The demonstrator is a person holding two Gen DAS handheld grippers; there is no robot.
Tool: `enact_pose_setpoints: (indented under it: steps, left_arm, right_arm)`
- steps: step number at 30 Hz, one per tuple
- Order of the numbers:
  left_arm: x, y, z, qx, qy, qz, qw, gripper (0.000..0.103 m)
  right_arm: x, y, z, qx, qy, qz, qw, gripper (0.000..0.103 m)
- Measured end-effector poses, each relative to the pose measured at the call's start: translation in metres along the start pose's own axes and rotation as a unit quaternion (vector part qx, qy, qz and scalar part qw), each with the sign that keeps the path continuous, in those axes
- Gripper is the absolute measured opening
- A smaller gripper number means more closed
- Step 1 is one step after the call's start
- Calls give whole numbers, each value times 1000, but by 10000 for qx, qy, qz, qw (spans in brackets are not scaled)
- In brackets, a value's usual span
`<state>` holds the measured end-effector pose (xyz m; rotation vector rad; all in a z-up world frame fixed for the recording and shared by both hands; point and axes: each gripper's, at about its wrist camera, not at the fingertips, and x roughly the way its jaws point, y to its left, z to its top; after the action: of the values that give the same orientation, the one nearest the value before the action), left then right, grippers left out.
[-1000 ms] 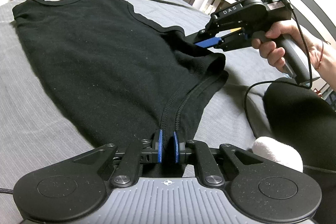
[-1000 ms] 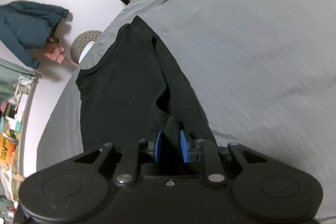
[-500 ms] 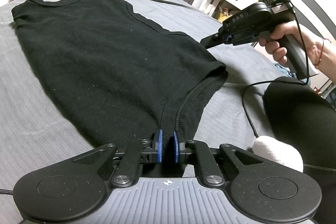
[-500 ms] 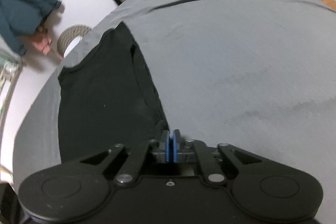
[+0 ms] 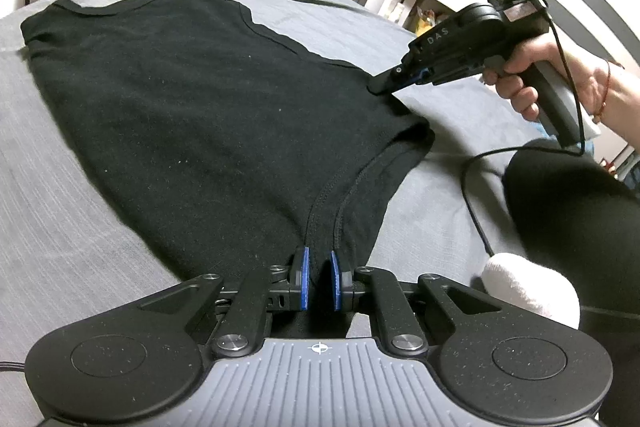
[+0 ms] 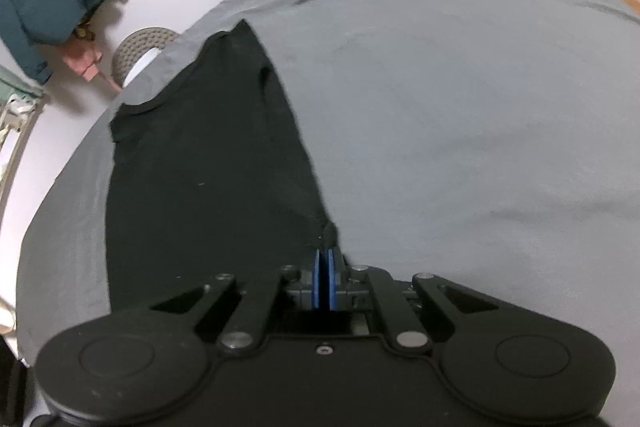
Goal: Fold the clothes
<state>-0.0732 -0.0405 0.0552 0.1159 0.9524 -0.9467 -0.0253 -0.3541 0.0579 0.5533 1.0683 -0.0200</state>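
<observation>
The black cotton T-shirt [image 5: 208, 95] lies spread flat on the grey bedsheet [image 6: 460, 115], neck end far, hem near the cameras. The left gripper [image 5: 318, 279] has not budged from a second ago: blue pads a narrow gap apart, the doubled hem seam pinched between them. The big change is on the other side. The right gripper [image 6: 323, 279], whose pads stood apart around a bunched fold a second ago, now has them pressed together on a small tuft at the shirt's right edge. That raised fold is gone, and the cloth sits smoother. In the left view the person's right hand [image 5: 536, 75] grips the handle, the tool's nose touching the shirt's edge near the hem corner.
</observation>
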Motion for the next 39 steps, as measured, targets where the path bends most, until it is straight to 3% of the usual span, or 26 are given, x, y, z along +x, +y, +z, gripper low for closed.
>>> enact_pose_setpoints:
  steps: [2,4,9,11,12,13,16,19,24,28,31,35,39]
  left_arm:
    - [-2,-2,-1,72,32,29,10000,11]
    - [-3,-2,-2,97,58,38,9999,11]
    - [-10,-10,-4,253,239,94,9993,11]
    - [-12,-16,-6,391,300,106,9987,11]
    - [-13,-19,-7,467,326,99,9983,11]
    - [-14,-21,-8,526,346,95,9980,11]
    - [-16,-26,-8,659,429,65,9969,11]
    - [-21,-28,-7,796,518,-2,9955,11]
    - [-41,-25,-8,842,504,-211,9950,11]
    - [-50,-22,-10,1087,532,270,9923,11]
    - [-49,-27,-11,1507,615,612,9848,11]
    - [-49,-45,-15,2386,655,866,9650,11]
    - [-50,-61,-29,3179,561,998,9412,11]
  right_arm:
    - [2,-4,-2,69,28,-10,10000,9]
    - [-2,-4,-2,106,-15,-15,9999,22]
    - [-23,3,-10,-99,-117,53,9999,25]
    - [-22,8,-18,-272,99,109,9995,25]
    - [-19,10,-21,-393,195,69,9990,20]
    - [-16,11,-25,-514,263,-58,9983,7]
    - [-10,11,-32,-771,349,-333,9959,7]
    - [-15,11,-32,-682,336,-497,9959,14]
    - [-39,27,-39,-1085,19,-811,9908,16]
    - [-54,50,-52,-1694,-118,-545,9840,33]
    - [-53,75,-71,-2679,-97,-536,9619,39]
    - [-53,98,-99,-3988,-120,-906,9125,46]
    - [-57,110,-123,-4978,-265,-1133,8594,66]
